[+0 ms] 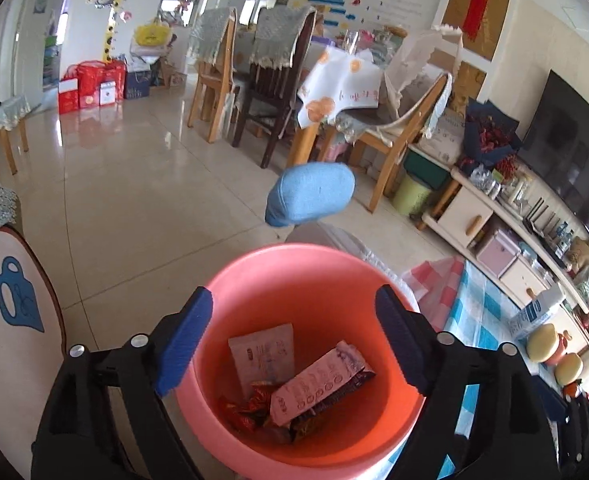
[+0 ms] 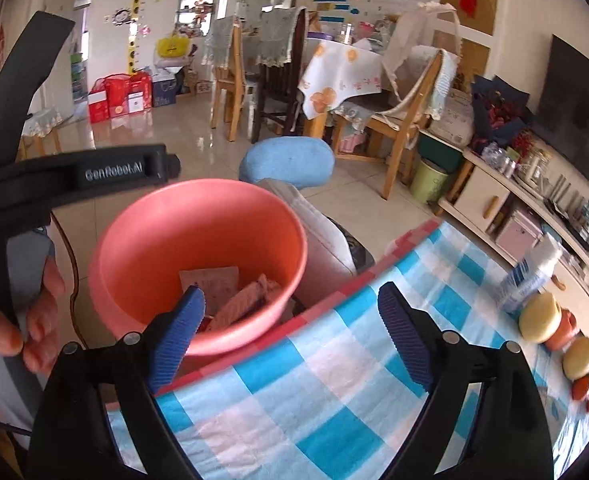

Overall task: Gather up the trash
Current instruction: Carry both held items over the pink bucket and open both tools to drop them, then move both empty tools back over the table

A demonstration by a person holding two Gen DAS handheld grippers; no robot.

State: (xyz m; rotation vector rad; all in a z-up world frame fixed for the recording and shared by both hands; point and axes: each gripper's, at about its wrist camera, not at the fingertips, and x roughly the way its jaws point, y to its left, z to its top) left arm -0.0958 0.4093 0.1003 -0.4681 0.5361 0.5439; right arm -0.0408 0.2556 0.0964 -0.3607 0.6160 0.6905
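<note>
The left gripper [image 1: 294, 336] tilts downward over the round salmon-pink plastic bucket [image 1: 254, 276], its two blue ribbed fingers [image 1: 182, 344] spread wide with nothing between them; the bucket's mouth shows through the gap. Directly below and ahead of it, at the bottom of the bucket, lies the trash: a pale pink-and-white printed sachet [image 1: 264, 352], a crumpled pink snack packet with a dark foil lining [image 1: 322, 390] and red-orange shiny wrappers [image 1: 246, 410]. Beyond the bucket's far rim, past the fingertips, sits a light blue padded stool cushion [image 1: 312, 194] on the pale tiled floor. The right gripper [image 2: 290, 334] also points downward, held over the near edge of the table covered in a blue, white and pink chequered cloth [image 2: 334, 400]. Its blue ribbed fingers [image 2: 404, 340] stand wide apart and grasp nothing. The left finger overlaps the bucket's near rim in the picture; whether it touches cannot be told. The bucket sits ahead and to the left of this gripper, just off the table's edge, with the sachet and packet visible inside. Farther left, a person's hand [image 2: 22, 312] grips the black handle of the other device, whose strap crosses above the bucket.
</note>
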